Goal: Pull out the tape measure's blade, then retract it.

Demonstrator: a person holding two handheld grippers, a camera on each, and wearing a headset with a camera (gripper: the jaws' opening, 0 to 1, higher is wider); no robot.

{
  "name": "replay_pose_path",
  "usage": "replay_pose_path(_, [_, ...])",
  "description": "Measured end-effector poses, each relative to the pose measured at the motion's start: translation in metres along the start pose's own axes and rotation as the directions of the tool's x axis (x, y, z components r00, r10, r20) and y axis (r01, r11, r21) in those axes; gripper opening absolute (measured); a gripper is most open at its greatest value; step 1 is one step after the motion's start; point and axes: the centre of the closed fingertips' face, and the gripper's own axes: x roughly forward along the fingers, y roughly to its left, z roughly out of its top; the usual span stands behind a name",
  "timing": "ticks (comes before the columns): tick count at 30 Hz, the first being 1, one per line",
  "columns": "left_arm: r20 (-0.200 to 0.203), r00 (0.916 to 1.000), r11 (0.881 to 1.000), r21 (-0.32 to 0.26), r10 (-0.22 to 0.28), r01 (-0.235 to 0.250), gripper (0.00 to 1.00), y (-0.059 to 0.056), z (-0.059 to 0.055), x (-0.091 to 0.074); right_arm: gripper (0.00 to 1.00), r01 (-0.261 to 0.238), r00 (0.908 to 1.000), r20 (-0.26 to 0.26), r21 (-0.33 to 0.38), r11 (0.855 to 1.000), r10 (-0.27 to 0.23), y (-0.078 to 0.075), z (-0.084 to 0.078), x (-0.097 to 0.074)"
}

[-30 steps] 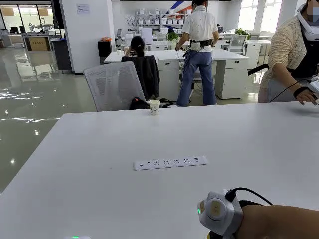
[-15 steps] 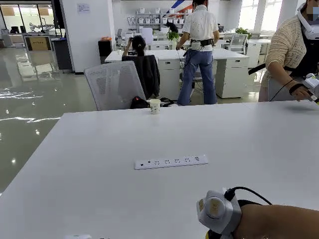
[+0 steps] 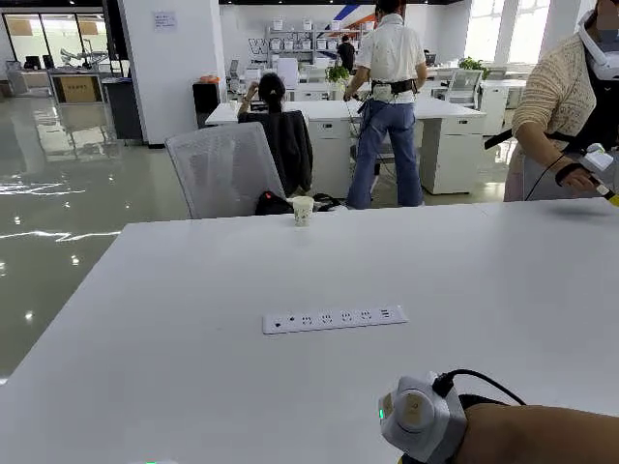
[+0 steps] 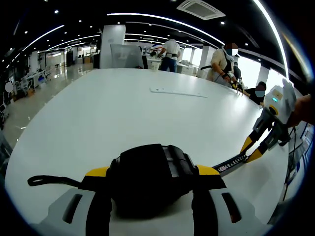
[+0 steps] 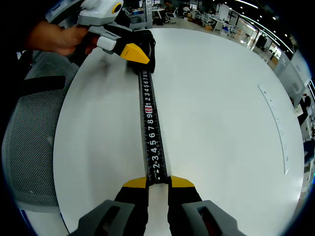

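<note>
One tape measure [image 4: 147, 189]: its black case is sitting on the white table [image 4: 98, 108], at the near edge in the left gripper view, with the blade drawn out to the right.
Strap [image 4: 47, 181]: a black loop is lying flat on the table, left of the case.
Left gripper [image 4: 153, 173]: its yellow-tipped jaws are pressing in on both sides of the case and pinching it between them.
Blade [image 4: 230, 164]: a black strip is running low along the table from the case to the other gripper; whether it is touching the surface cannot be told.
Right gripper [image 4: 251, 151]: its yellow tips are squeezing together on the blade's free end.
Blade writing: in the right gripper view, white numerals are reading 2 through 9 from the pinched end. A 10 in a red box is following them, and smaller digits are running on toward the case.
Notice [image 3: 163, 19]: a white sheet is hanging on the pillar, its print too small to read.
Mesh chair [image 3: 222, 169]: it is standing beyond the table's far edge.
Paper cup [image 3: 303, 209]: it is standing upright at the far edge.
Power strip [image 3: 334, 318]: a white strip is lying mid-table, well apart from the cup.
Person [image 3: 561, 97]: someone in a cream knit is standing at the table's far right corner.
</note>
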Motion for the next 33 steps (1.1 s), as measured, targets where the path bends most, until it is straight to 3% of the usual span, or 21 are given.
replay_pose_path(33, [-0.022, 0.9998, 1.0, -0.005, -0.004, 0.004, 0.61, 0.0, -0.001, 0.0, 0.11, 0.003, 0.9999, 0.01, -0.016, 1.0, -0.002, 0.002, 0.018, 0.007])
